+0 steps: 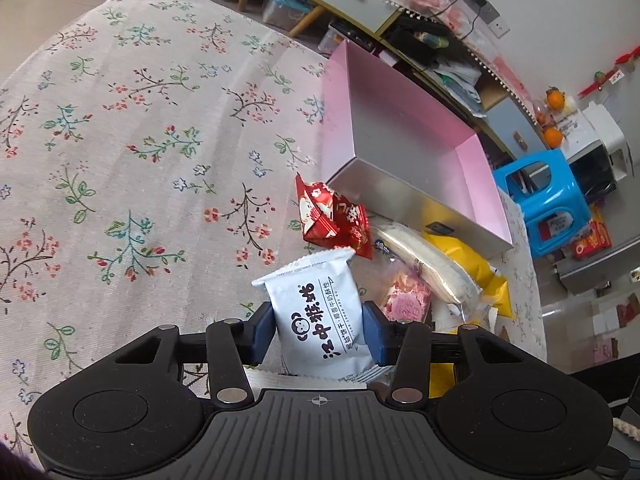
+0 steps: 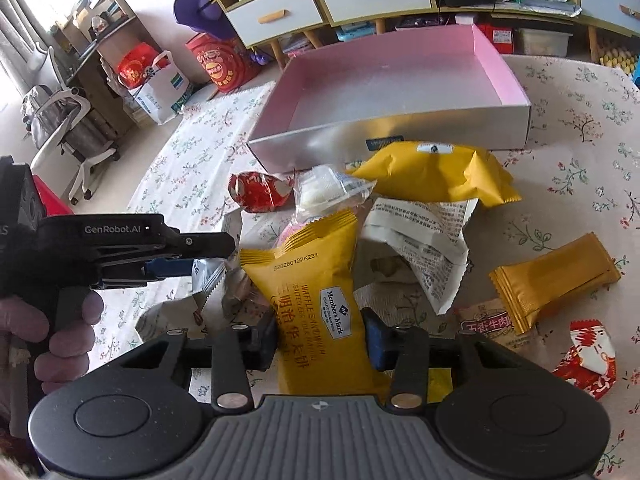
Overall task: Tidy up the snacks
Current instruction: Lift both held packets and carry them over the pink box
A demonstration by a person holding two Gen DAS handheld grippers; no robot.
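Snack packets gripped beside an empty pink box [image 2: 400, 80]

A white packet [image 1: 320, 320] is clamped by the left fingers [image 1: 264, 332], a yellow packet [image 2: 316, 304] by the right fingers [image 2: 376, 340], above the desk [image 1: 120, 160].

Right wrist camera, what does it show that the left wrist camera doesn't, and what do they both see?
Only the right wrist view shows the right gripper shut on a yellow waffle sandwich pack, a gold bar wrapper, and the left gripper from the side.

Only the left wrist view shows the left gripper shut on a white biscuit pack, plus a blue stool beyond the table.

Both show the pink box, empty so far, and the large yellow bag in front of it.
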